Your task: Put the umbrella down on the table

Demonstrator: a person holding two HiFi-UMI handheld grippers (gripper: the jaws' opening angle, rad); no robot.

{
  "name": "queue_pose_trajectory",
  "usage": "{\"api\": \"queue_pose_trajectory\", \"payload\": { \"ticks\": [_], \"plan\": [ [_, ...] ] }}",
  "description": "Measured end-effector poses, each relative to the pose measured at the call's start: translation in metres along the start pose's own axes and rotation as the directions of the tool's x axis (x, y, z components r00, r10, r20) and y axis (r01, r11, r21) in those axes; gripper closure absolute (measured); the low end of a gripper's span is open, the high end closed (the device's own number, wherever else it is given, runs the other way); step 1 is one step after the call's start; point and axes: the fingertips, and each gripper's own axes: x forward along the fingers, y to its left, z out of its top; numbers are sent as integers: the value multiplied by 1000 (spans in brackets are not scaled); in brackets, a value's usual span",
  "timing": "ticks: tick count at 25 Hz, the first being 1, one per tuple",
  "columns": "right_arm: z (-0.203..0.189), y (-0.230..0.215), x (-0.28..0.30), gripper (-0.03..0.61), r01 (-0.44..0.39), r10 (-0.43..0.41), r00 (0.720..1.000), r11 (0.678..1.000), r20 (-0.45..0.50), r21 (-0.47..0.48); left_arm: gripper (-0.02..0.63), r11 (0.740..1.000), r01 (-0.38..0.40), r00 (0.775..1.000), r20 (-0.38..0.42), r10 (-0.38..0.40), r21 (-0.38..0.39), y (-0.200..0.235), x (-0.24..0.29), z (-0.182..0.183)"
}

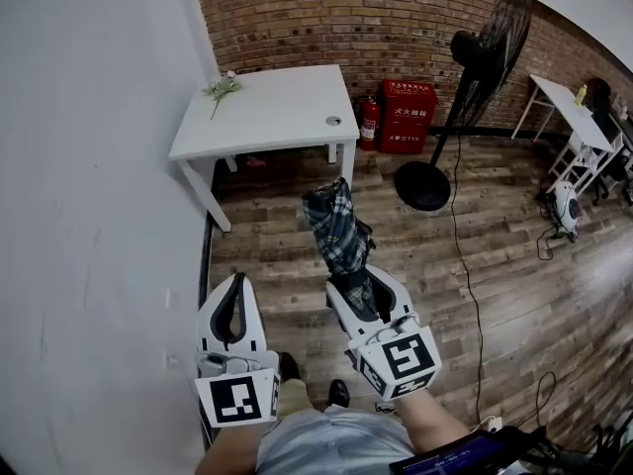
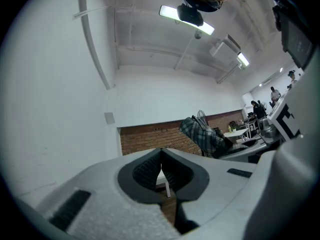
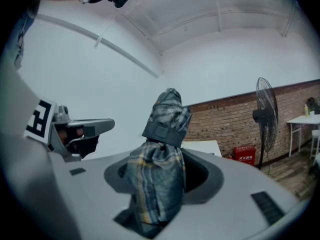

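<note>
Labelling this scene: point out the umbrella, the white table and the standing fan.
umbrella [image 1: 334, 228], head view, on its plaid fabric
white table [image 1: 277, 107], head view, on its bare top
standing fan [image 1: 422, 186], head view, on its round base

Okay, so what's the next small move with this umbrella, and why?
Probably carry the right gripper forward toward the white table. Its jaws are shut on the folded plaid umbrella, which is over the wooden floor, well short of the table's near edge, so it likely cannot be set down from here.
</note>
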Motion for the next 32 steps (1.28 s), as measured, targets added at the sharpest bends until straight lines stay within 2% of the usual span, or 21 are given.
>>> {"api": "queue_pose_trajectory", "payload": {
  "ticks": [5, 9, 14, 18, 22, 25, 32],
  "plan": [
    [-5, -13, 32, 380, 15, -15, 1000, 1000, -26, 12, 604, 1000, 11, 1000, -24, -12, -21, 13, 31, -17],
    [2, -19, 83, 379, 28, -27, 999, 1000, -32, 13, 604, 1000, 2, 1000, -31, -3, -27, 55, 78, -29],
    [-13, -21, 148, 379, 24, -24, 999, 1000, -32, 6, 604, 998, 12, 997, -71, -17, -59, 91, 129, -69],
    [-13, -26, 207, 379, 38, -39, 999, 999, -38, -8, 606, 996, 27, 996, -77, -34, -85, 126, 176, -87],
    [-2, -30, 256, 380, 47, -48, 998, 999, -35, -27, 606, 995, 29, 998, -51, -34, -95, 161, 213, -89],
    [9, -31, 280, 380, 48, -49, 998, 998, -25, -46, 605, 998, 32, 999, 9, -31, -57, 181, 234, -82],
    [23, -40, 314, 379, 64, -64, 998, 995, -9, -72, 606, 997, 53, 998, 46, -50, -57, 199, 270, -80]
  ]
}}
